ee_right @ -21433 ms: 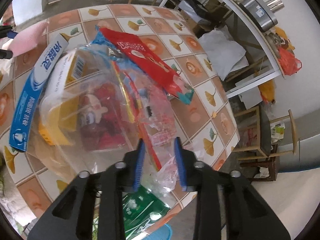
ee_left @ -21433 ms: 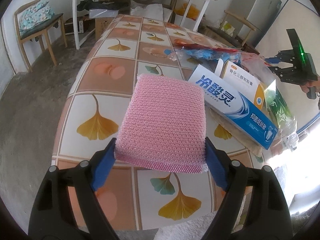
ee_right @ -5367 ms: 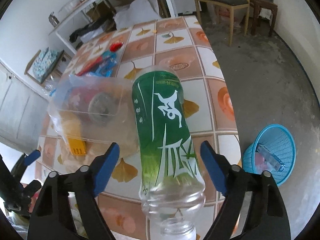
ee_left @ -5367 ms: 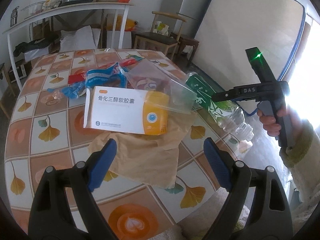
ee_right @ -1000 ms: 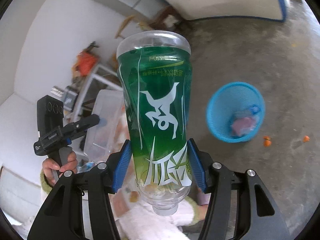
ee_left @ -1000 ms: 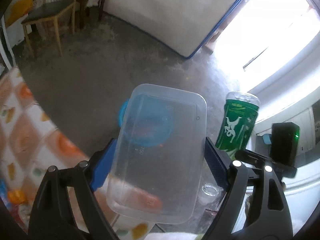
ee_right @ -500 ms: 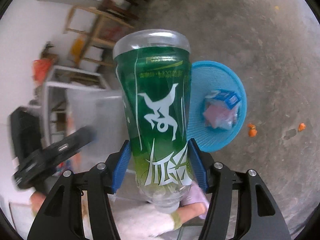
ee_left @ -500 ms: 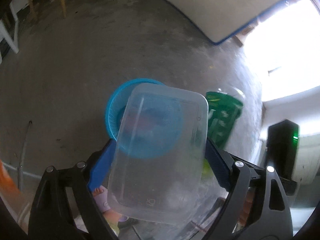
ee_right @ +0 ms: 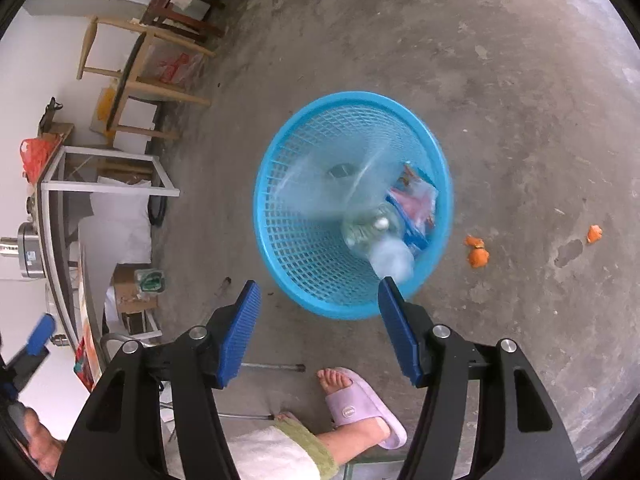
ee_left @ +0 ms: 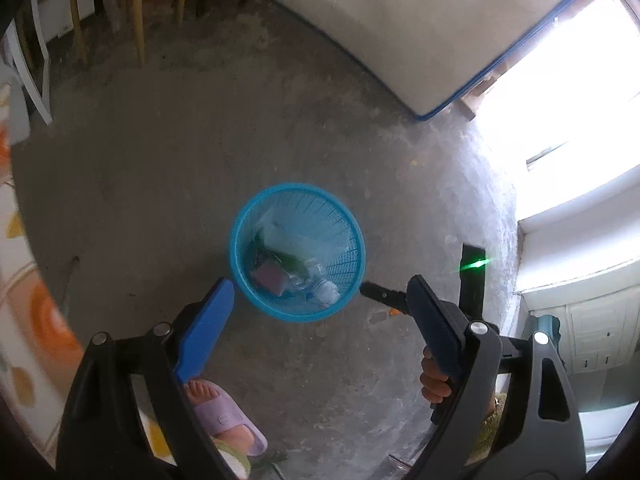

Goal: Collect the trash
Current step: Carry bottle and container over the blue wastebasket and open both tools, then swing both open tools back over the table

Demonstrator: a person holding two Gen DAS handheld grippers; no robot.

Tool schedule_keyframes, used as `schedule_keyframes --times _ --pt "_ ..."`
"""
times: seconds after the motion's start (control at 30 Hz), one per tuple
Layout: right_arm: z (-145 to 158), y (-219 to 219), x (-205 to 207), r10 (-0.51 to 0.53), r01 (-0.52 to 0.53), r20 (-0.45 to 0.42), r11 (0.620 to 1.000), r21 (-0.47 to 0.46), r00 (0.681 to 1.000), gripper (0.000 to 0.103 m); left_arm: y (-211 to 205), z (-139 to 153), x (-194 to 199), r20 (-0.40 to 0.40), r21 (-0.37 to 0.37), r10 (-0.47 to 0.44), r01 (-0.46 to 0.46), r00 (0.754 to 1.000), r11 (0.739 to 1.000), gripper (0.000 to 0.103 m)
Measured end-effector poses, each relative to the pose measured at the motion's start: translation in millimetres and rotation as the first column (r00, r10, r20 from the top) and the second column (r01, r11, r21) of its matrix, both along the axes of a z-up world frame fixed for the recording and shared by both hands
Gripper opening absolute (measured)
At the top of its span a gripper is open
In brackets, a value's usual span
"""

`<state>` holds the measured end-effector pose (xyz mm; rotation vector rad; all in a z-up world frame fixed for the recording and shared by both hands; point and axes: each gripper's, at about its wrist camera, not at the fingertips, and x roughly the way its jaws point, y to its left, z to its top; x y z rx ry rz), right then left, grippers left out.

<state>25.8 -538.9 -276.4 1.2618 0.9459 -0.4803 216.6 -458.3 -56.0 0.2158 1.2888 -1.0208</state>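
Both grippers let go since half a second back: the clear plastic container that sat between the left jaws and the green bottle clamped in the right are now down in the blue basket (ee_left: 297, 252) on the concrete floor (ee_left: 160, 168).

Left gripper (ee_left: 320, 328) stands wide open with nothing in it. Right gripper (ee_right: 318, 330) has just been opening and is empty too; both hang over the basket.

Inside you can make out the green bottle (ee_left: 298, 266), the clear plastic container (ee_right: 332, 184) (blurry in the right view, probably not settled yet), a pink thing (ee_left: 270, 276) and a blue-and-white packet (ee_right: 416, 200).

So I'd call this round of drops done. What's left? Some orange scraps (ee_right: 478, 254) lie on the floor just beside the basket, and only a sliver of the patterned table (ee_left: 24, 312) shows at the left edge, so I can't tell what's still on it.
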Motion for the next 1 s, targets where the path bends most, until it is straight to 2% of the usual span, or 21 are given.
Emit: schedule_keyframes --times 0.27,0.4,0.53,0.67,0.83,0.93,1.0 --pt "35 23 -58 -0.035 0.036 0.033 0.998 -0.042 0.999 0.060 52 55 -10 0.057 -0.106 0.014 -0.008 0.998 0.994 0.084" --pt "58 42 -80 -0.047 0.051 0.051 0.996 -0.078 0.998 0.060 103 80 -25 0.086 -0.152 0.016 -0.003 0.996 0.988 0.084" --pt "82 61 -95 -0.041 0.051 0.085 0.992 -0.117 0.996 0.060 153 94 -38 0.134 -0.177 0.039 -0.014 0.990 0.984 0.084" --pt "117 88 -99 -0.001 0.024 0.118 0.981 -0.192 0.993 0.068 212 105 -44 0.185 -0.198 0.106 -0.068 0.977 0.978 0.085" --pt "168 121 -91 0.091 -0.036 0.177 0.956 -0.293 0.980 0.075 297 116 -48 0.247 -0.236 0.227 -0.169 0.942 0.957 0.087" --pt "203 148 -81 0.175 -0.087 0.208 0.923 -0.375 0.962 0.078 350 128 -46 0.278 -0.260 0.323 -0.252 0.905 0.932 0.089" --pt "222 166 -71 0.235 -0.127 0.228 0.904 -0.407 0.945 0.078 388 133 -47 0.307 -0.276 0.397 -0.319 0.865 0.907 0.089"
